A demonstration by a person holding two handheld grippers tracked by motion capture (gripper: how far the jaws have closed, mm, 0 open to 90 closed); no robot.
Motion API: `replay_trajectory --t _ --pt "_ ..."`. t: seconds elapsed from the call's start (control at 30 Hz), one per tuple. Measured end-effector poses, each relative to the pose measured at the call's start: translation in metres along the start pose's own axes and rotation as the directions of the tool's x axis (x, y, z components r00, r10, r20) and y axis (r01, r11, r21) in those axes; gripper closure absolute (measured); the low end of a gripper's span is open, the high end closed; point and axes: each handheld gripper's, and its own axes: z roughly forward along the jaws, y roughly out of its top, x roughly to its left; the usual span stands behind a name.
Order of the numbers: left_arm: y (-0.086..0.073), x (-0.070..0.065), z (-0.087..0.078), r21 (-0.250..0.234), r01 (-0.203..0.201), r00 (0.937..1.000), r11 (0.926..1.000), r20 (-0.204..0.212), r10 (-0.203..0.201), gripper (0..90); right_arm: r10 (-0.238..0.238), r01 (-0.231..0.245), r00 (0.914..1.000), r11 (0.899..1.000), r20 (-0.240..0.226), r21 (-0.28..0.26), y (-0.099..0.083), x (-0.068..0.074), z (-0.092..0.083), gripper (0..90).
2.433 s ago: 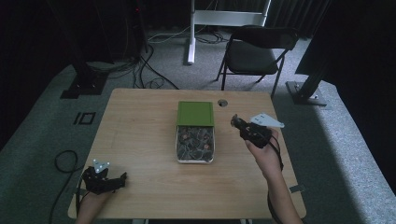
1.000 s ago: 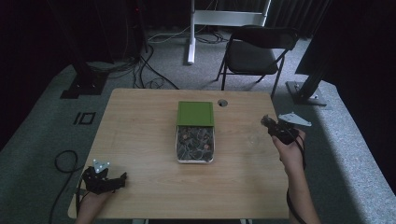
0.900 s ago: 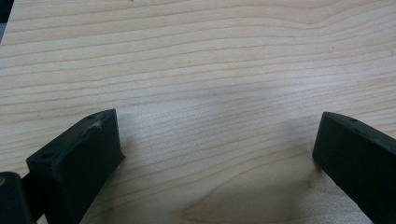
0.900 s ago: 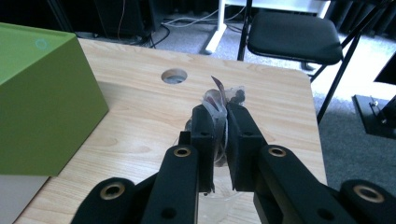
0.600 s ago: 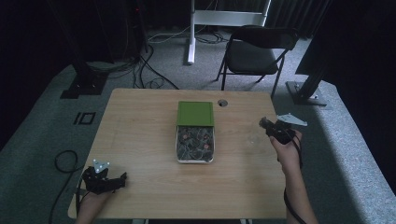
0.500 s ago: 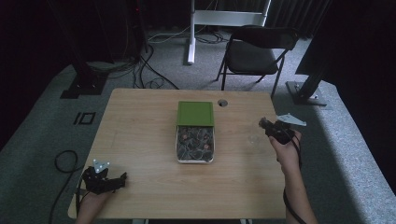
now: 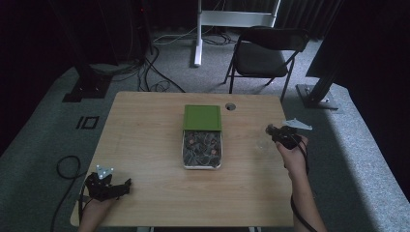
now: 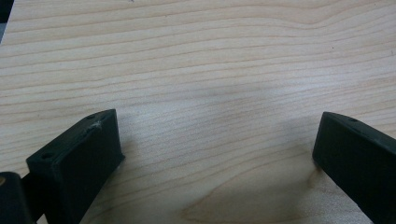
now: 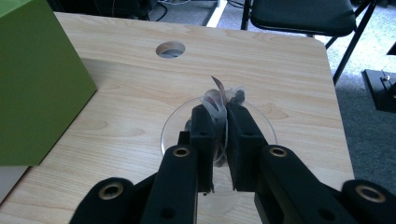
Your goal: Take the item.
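My right gripper point(image 9: 219, 109) is shut on a small packet in a clear crinkled wrapper point(image 9: 217, 96), held just above a clear round dish point(image 9: 267, 125) on the wooden table. In the high view the right gripper point(image 7: 273, 131) hovers near the table's right edge, with the dish point(image 7: 262, 143) faint beneath it. A green box point(image 7: 202, 117) stands at the table's middle, and in front of it an open tray point(image 7: 201, 165) holds several small wrapped pieces. My left gripper point(image 7: 126, 184) rests at the front left corner. Its jaws point(image 8: 217, 135) stand wide open over bare wood.
A round cable hole point(image 7: 230, 106) lies in the table behind the box, also seen as the hole point(image 9: 170, 49) ahead of the right gripper. The green box's side point(image 9: 32, 79) is close on that gripper's left. A black chair point(image 7: 268, 48) stands behind the table.
My right gripper has carried the wrapped packet from beside the tray out to the right, then eased slightly back over the dish. The left gripper has not moved.
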Motion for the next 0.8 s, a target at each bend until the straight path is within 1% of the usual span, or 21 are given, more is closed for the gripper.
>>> replay_trajectory --t 0.1,0.2,0.23,0.27,0.43,0.5,0.67,0.8 --pt "0.0 0.0 0.0 0.0 0.0 1.0 1.0 0.0 0.0 1.7 -0.002 0.002 1.0 1.0 -0.004 0.001 0.001 0.0 0.0 80.4" --pt "0.0 0.0 0.0 0.0 0.0 1.0 1.0 0.0 0.0 1.6 0.005 -0.005 0.9999 1.0 -0.014 -0.003 0.002 0.001 -0.001 75.2" --pt "0.0 0.0 0.0 0.0 0.0 1.0 1.0 0.0 0.0 1.7 0.002 -0.002 1.0 1.0 -0.009 -0.005 0.003 0.001 -0.001 73.5" --pt "0.0 0.0 0.0 0.0 0.0 1.0 1.0 0.0 0.0 1.7 0.002 -0.002 1.0 1.0 -0.009 -0.005 0.003 0.001 -0.001 73.5" --pt "0.0 0.0 0.0 0.001 -0.001 1.0 1.0 0.0 0.001 1.7 0.002 -0.003 1.0 1.0 -0.009 -0.022 0.007 0.0 -0.007 69.7" --pt "0.0 0.0 0.0 0.0 0.0 1.0 1.0 0.0 0.0 1.7 -0.005 0.004 0.9999 1.0 -0.01 -0.023 0.008 0.001 -0.009 67.8" --pt "0.0 0.0 0.0 0.0 0.0 1.0 1.0 0.0 0.0 1.7 -0.012 0.011 0.9998 0.999 -0.014 -0.034 0.008 0.001 -0.015 60.3" --pt "0.0 0.0 0.0 0.001 -0.001 1.0 1.0 0.0 0.001 1.7 -0.028 0.026 0.999 0.999 -0.034 -0.039 0.007 0.004 -0.019 52.1"
